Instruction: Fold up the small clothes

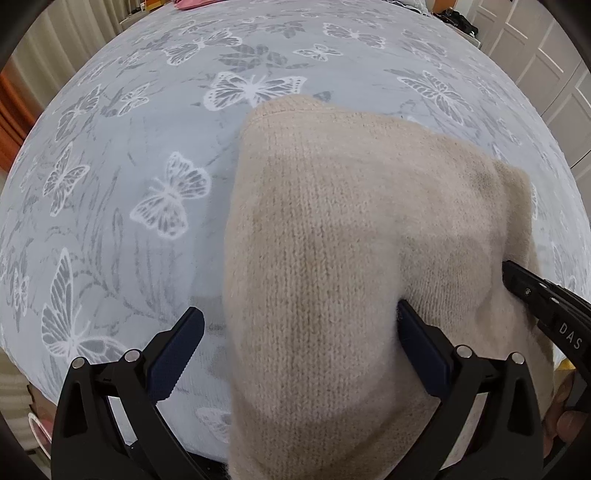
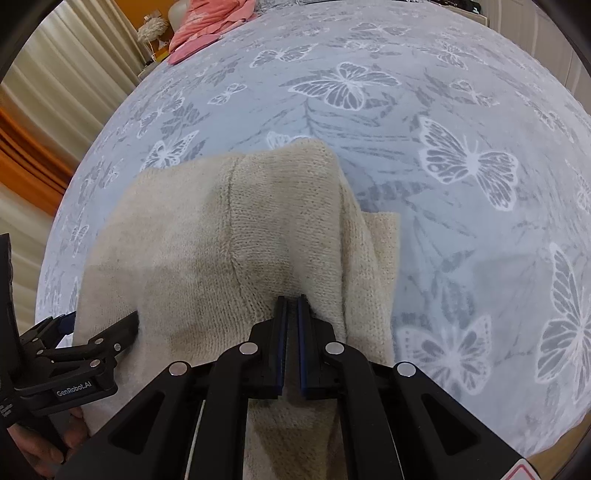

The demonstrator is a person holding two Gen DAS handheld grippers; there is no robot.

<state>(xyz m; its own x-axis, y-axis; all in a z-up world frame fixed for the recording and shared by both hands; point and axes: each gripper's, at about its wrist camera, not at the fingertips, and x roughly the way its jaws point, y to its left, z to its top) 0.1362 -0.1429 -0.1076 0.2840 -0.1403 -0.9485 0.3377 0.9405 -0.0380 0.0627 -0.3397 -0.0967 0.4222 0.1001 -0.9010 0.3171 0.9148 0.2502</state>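
A beige knitted garment [image 1: 351, 229] lies bunched on a grey bedspread with white butterflies [image 1: 129, 147]. My left gripper [image 1: 299, 325] is open, its jaws wide apart; the garment drapes over its right finger [image 1: 424, 354] and fills the gap. My right gripper [image 2: 291, 306] is shut on a fold of the garment [image 2: 229, 229], jaws nearly together. The left gripper shows in the right wrist view [image 2: 92, 343] at the garment's left edge. The right gripper's body [image 1: 546, 302] shows at the right of the left wrist view.
The butterfly bedspread [image 2: 461, 184] spreads widely around the garment. A pink cloth [image 2: 207, 26] lies at the bed's far end. Curtains [image 2: 55, 85] hang at the left. White cabinet doors [image 1: 546, 62] stand at the far right.
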